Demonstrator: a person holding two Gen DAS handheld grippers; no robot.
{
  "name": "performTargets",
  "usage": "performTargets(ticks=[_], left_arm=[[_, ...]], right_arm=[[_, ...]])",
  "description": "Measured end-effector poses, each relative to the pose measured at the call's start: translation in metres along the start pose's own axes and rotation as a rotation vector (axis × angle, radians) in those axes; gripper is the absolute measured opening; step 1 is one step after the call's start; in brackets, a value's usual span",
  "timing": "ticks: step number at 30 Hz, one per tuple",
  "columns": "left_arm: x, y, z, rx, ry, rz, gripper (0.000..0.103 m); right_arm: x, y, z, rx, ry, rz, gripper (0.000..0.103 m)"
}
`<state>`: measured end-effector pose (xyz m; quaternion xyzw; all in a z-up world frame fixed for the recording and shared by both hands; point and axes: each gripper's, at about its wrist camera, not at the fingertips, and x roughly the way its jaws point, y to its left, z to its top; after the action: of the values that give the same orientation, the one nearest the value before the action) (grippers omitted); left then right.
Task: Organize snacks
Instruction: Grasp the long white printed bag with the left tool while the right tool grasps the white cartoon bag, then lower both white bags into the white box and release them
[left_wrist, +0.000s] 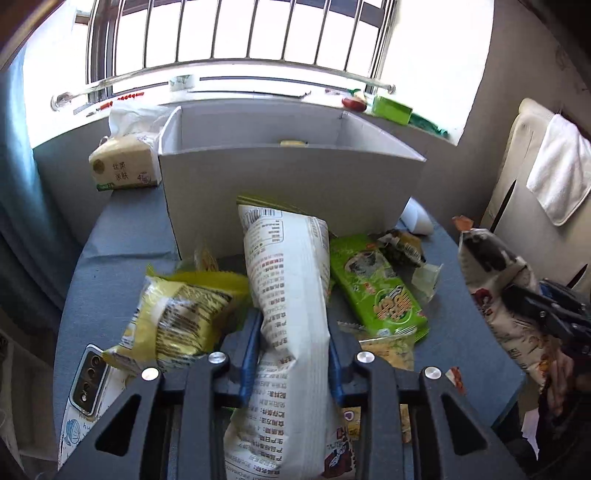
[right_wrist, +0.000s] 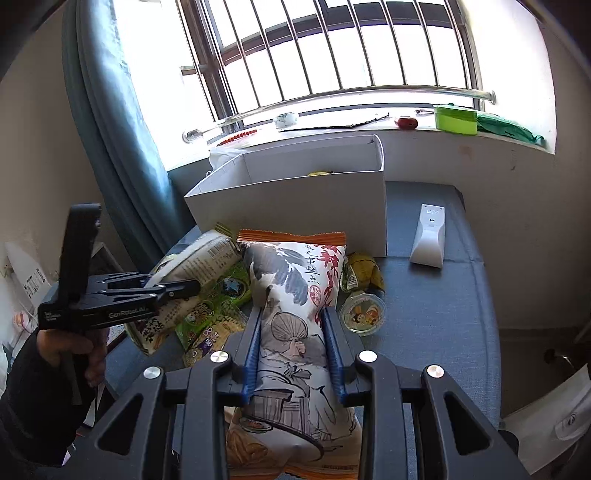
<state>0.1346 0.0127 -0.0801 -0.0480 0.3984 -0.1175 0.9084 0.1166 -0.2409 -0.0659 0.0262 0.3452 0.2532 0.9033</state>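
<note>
Left tongs (left_wrist: 293, 332) pinch white bag (left_wrist: 288, 280); right tongs (right_wrist: 293, 343) clamp illustrated bag (right_wrist: 291, 295).

white box (left_wrist: 291, 184) on a grey-blue table (right_wrist: 436, 306). white bag with black and red print (left_wrist: 288, 280), lime-green packet (left_wrist: 373, 284), yellow packet (left_wrist: 177, 314), white bag with ink-painted figure and orange edge (right_wrist: 295, 295), teal curtain (right_wrist: 122, 122).

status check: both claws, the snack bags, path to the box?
Left claw shut on white printed bag. Right claw shut on illustrated bag. White box ahead, open top. Loose snacks below, nothing blocking.
</note>
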Motion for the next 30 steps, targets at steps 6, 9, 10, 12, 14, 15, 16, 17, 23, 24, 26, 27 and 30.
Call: performTargets(ticks=[6,9,10,12,14,15,16,17,23,24,26,27,30], left_arm=[[-0.047,0.003,0.022,-0.023,-0.141,-0.051,0.034],[-0.057,0.004,0.043,-0.009,-0.180,-0.053,0.035],[-0.057,0.005,0.052,-0.006,-0.189,-0.051,0.035],[-0.056,0.005,0.074,-0.005,-0.216,-0.055,0.035],[-0.049,0.008,0.099,-0.006,-0.233,-0.034,0.035],[-0.044,0.011,0.112,-0.016,-0.242,-0.024,0.035],[-0.036,0.014,0.126,-0.022,-0.243,-0.021,0.035],[-0.028,0.018,0.139,-0.032,-0.244,-0.014,0.035],[0.027,0.037,0.192,-0.042,-0.205,0.088,0.035],[0.034,0.038,0.196,-0.038,-0.193,0.093,0.035],[0.044,0.042,0.201,-0.039,-0.196,0.105,0.038],[0.049,0.043,0.203,-0.033,-0.181,0.118,0.038],[0.060,0.052,0.208,-0.063,-0.129,0.144,0.095]], right_arm=[[-0.002,-0.003,0.020,0.030,-0.044,0.008,0.034],[0.000,-0.003,0.043,0.034,-0.094,0.022,0.034],[0.002,-0.003,0.054,0.035,-0.102,0.020,0.034],[0.009,-0.003,0.078,0.037,-0.123,0.014,0.034],[0.019,-0.002,0.105,0.029,-0.154,0.011,0.034],[0.026,-0.003,0.119,0.031,-0.159,-0.002,0.034],[0.035,-0.004,0.134,0.033,-0.158,-0.018,0.034],[0.046,-0.005,0.147,0.040,-0.156,-0.035,0.034],[0.112,-0.023,0.211,0.064,-0.098,-0.143,0.034],[0.119,-0.027,0.218,0.067,-0.088,-0.151,0.034],[0.128,-0.034,0.228,0.082,-0.081,-0.157,0.034],[0.130,-0.036,0.231,0.084,-0.079,-0.145,0.035],[0.134,-0.037,0.234,0.083,-0.064,-0.129,0.057]])
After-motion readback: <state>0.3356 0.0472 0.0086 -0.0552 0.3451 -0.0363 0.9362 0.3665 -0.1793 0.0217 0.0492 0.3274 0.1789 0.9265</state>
